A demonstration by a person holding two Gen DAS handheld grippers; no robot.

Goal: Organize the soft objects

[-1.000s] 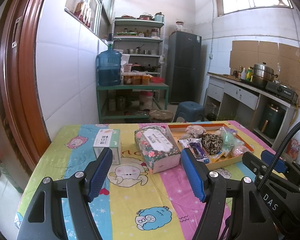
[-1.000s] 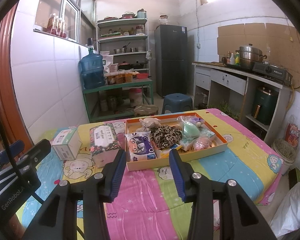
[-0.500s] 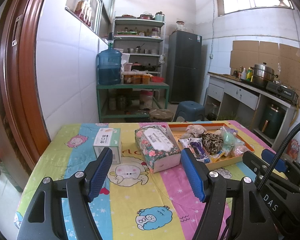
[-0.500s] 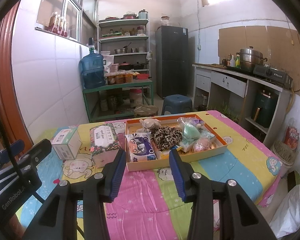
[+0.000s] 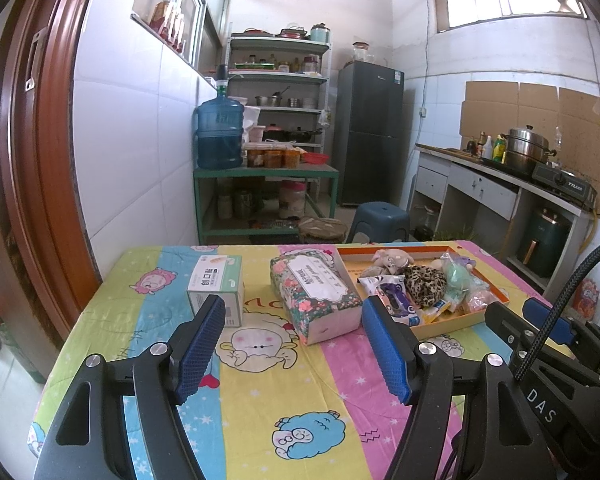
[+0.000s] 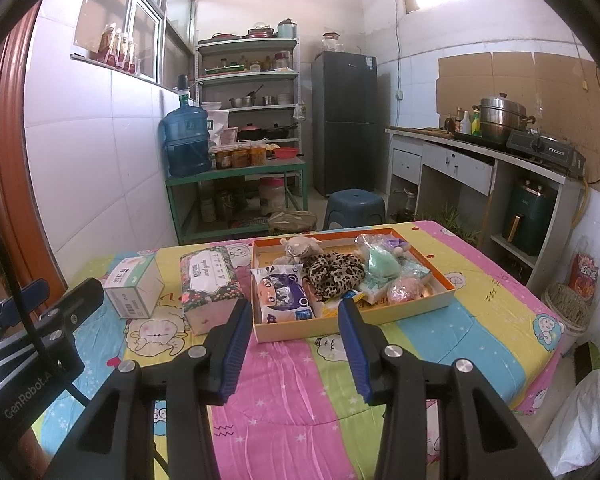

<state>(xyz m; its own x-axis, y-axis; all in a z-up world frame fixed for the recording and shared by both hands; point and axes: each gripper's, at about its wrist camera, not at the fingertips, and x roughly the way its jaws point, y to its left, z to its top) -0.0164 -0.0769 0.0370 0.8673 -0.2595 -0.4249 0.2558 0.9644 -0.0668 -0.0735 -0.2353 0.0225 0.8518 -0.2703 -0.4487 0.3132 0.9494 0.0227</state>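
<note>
An orange tray (image 6: pixel 440 298) on the cartoon-print table holds several soft things: a leopard-print cloth (image 6: pixel 334 272), a blue-white wipes pack (image 6: pixel 282 292), a grey plush toy (image 6: pixel 298 246), a green bagged item (image 6: pixel 380 266) and a pink bagged ball (image 6: pixel 404 290). The tray also shows in the left wrist view (image 5: pixel 460 320). A floral tissue pack (image 5: pixel 314 292) lies left of the tray, with a small white-green box (image 5: pixel 216 286) further left. My left gripper (image 5: pixel 292 344) is open and empty, short of the tissue pack. My right gripper (image 6: pixel 294 344) is open and empty, just before the tray's near edge.
The table stands against a tiled wall with a brown door frame (image 5: pixel 24 160) on the left. Beyond it are a green shelf with a water jug (image 5: pixel 219 138), a blue stool (image 6: pixel 354 206), a fridge (image 6: pixel 346 122) and a counter (image 6: pixel 480 160) on the right.
Both views have shifted very slightly; the grippers stay open and empty and the objects on the table have not moved.
</note>
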